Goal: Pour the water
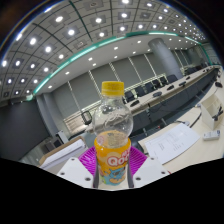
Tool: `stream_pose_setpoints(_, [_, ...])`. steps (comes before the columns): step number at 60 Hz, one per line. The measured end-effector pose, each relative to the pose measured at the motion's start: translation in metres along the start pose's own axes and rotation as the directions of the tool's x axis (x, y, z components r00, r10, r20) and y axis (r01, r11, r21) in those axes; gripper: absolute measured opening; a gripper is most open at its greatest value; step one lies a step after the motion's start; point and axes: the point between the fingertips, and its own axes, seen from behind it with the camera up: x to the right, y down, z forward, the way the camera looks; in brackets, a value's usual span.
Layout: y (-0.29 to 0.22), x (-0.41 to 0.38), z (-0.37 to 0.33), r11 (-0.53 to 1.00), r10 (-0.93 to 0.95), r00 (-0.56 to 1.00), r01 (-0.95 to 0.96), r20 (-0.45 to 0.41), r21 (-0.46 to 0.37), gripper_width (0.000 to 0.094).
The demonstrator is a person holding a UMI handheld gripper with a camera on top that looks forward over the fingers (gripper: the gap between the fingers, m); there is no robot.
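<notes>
A small plastic bottle (113,135) with a yellow cap and an orange label stands upright between my two fingers. Its upper half is clear and the label covers the lower half. My gripper (112,165) is shut on the bottle, with the purple pads (90,160) pressing its labelled sides. The bottle is lifted, with the room tilted behind it. No cup or other vessel shows in the view.
A long row of white desks (185,125) with dark chairs runs away beyond the bottle on the right. A sheet of paper (172,140) lies on the nearest desk. A ceiling with several round lights (60,40) fills the upper part.
</notes>
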Motion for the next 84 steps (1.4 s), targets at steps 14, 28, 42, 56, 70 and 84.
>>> stream_pose_setpoints(14, [0.035,0.125,0.020,0.958,-0.282,0.945,0.269,-0.166,-0.097,0.0391])
stream_pose_setpoints(28, [0.091,0.170,0.036,0.927,-0.353,0.924,0.323,-0.151,-0.192,0.0391])
stream_pose_setpoints(42, [0.103,0.161,0.042,0.911,-0.397,0.911,0.376,-0.110,-0.171,0.0437])
stream_pose_setpoints(56, [0.104,0.160,0.023,0.897,-0.399,0.909,0.361,-0.118,-0.256,0.0864])
stream_pose_setpoints(70, [0.069,0.121,-0.055,0.894,-0.397,0.906,0.347,-0.146,-0.282,0.0859])
stream_pose_setpoints(84, [0.054,0.048,-0.197,0.874,-0.408,0.898,0.331,-0.167,-0.354,0.0860])
